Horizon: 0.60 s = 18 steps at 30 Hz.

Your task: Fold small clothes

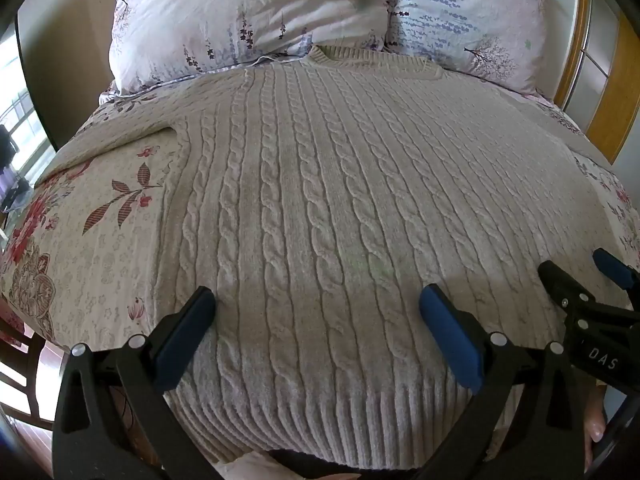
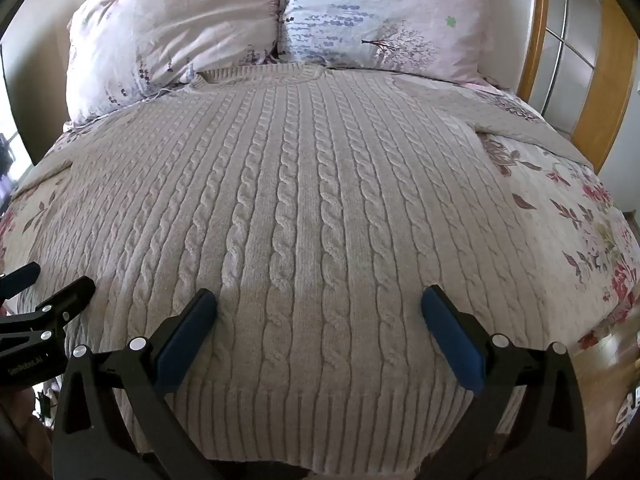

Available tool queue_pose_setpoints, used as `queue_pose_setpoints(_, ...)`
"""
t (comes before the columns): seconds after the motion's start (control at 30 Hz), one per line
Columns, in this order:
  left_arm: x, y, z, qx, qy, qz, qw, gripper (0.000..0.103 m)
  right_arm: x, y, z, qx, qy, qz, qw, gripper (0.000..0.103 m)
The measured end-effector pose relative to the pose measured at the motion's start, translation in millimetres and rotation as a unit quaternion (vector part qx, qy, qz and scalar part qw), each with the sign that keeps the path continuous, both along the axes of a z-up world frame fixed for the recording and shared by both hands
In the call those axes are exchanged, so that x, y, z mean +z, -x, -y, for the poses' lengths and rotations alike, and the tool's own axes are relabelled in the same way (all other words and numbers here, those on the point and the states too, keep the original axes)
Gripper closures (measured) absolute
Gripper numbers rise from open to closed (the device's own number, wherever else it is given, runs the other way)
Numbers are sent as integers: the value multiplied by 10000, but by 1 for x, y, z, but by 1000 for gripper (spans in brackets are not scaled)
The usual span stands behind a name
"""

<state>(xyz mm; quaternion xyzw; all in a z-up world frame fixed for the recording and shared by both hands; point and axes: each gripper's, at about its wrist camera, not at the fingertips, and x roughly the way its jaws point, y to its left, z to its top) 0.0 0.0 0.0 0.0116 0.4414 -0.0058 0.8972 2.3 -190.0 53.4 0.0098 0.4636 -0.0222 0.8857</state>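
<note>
A beige cable-knit sweater (image 1: 320, 184) lies spread flat on the bed, collar (image 1: 372, 58) toward the pillows, ribbed hem nearest me. It also fills the right wrist view (image 2: 304, 208). My left gripper (image 1: 318, 300) is open and empty, hovering over the lower left part of the sweater near the hem. My right gripper (image 2: 319, 300) is open and empty over the lower right part. The right gripper shows at the right edge of the left wrist view (image 1: 576, 276); the left gripper shows at the left edge of the right wrist view (image 2: 48, 280). Both sleeves stretch out sideways.
The bed has a floral quilt (image 1: 80, 248) under the sweater. Two floral pillows (image 1: 248, 20) (image 2: 384, 16) lie at the head. A wooden headboard frame (image 2: 536, 32) stands at the right. A window (image 1: 16, 128) is at the far left.
</note>
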Motion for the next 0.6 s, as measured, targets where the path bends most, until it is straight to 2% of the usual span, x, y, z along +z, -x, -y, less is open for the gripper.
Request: queue_pose_setpoints(0.6, 0, 0, 0, -1, -1, 6, 10000, 2, 0, 0, 0, -1, -2, 26, 10000, 1)
